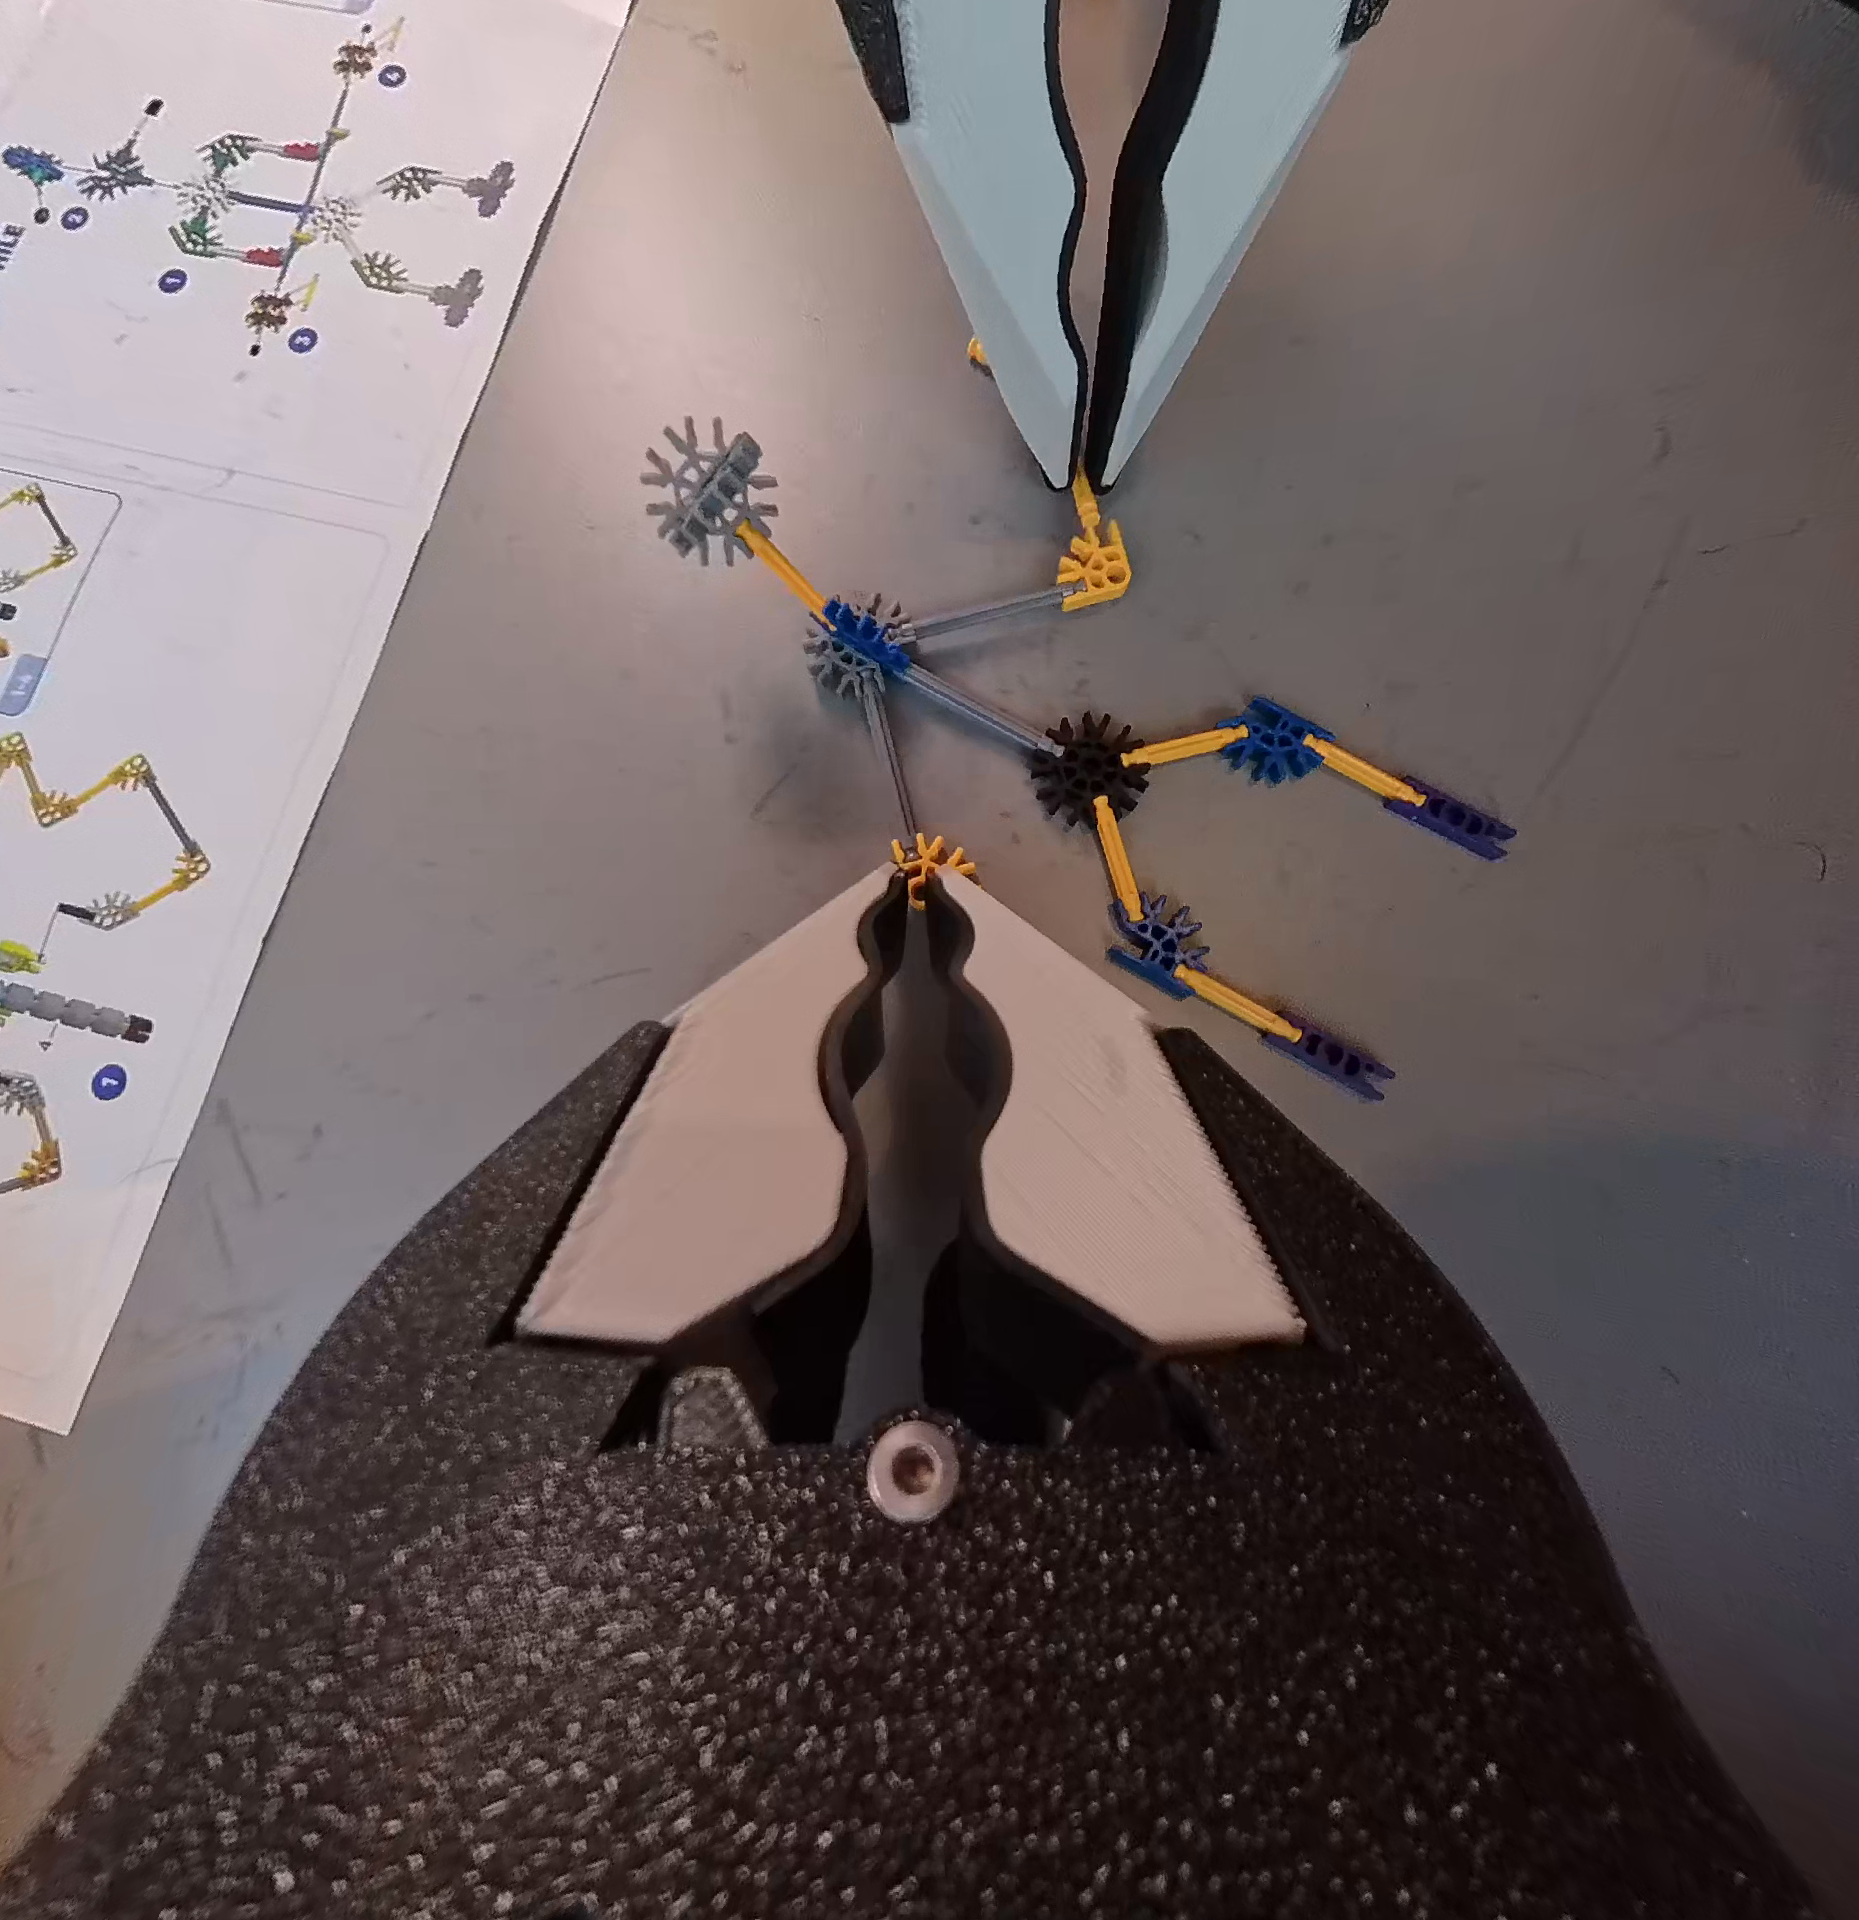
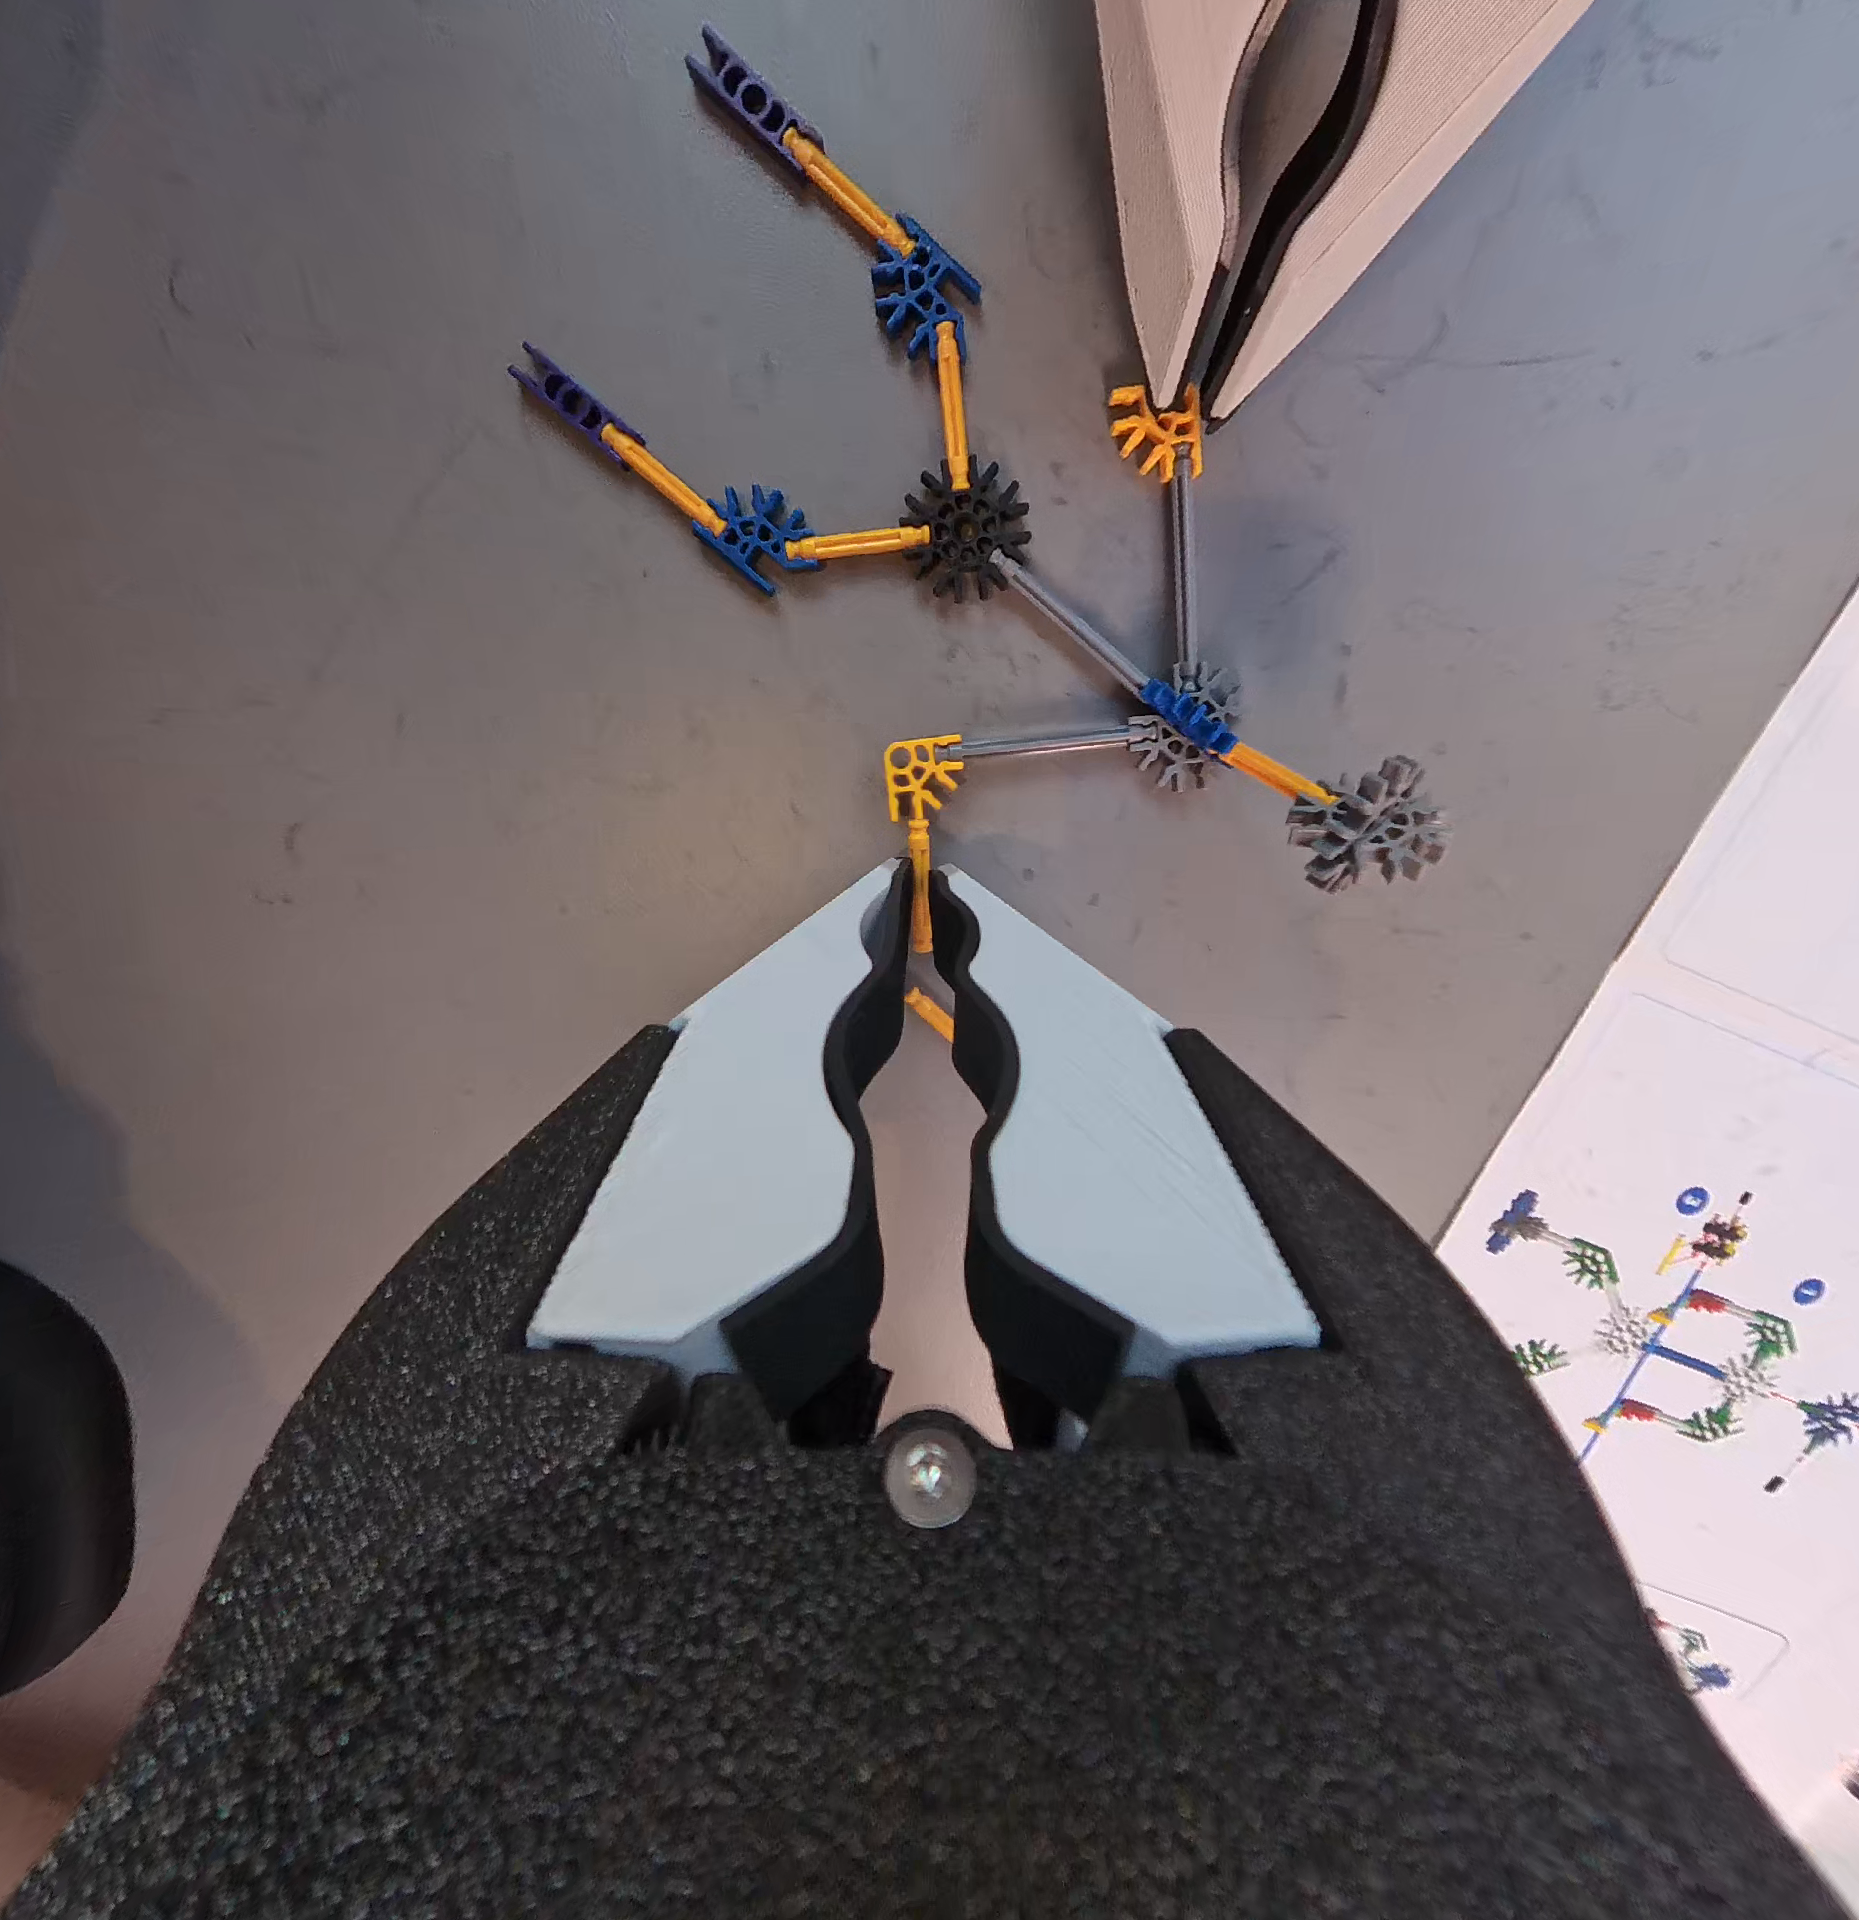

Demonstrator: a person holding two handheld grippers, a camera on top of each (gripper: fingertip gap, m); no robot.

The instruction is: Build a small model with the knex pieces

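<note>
Left gripper (image 1: pixel 923 891) pinches orange connector (image 1: pixel 931 864) | right gripper (image 2: pixel 920 894) pinches yellow rod (image 2: pixel 919 868) below yellow corner (image 2: pixel 919 774) | rod-and-connector model (image 1: pixel 858 644) flat on grey table (image 1: pixel 1527 468) | instruction sheet (image 1: pixel 229 436) beside | keep both grips firm and level.

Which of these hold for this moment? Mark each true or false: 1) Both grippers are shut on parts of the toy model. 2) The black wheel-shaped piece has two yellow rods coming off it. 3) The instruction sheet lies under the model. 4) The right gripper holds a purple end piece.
1) True: the left gripper pinches an orange connector, and the right gripper pinches a yellow rod.
2) True: the black wheel-shaped piece carries two.
3) False: the instruction sheet lies beside the model, on the grey table.
4) False: both purple end pieces lie free.
</note>
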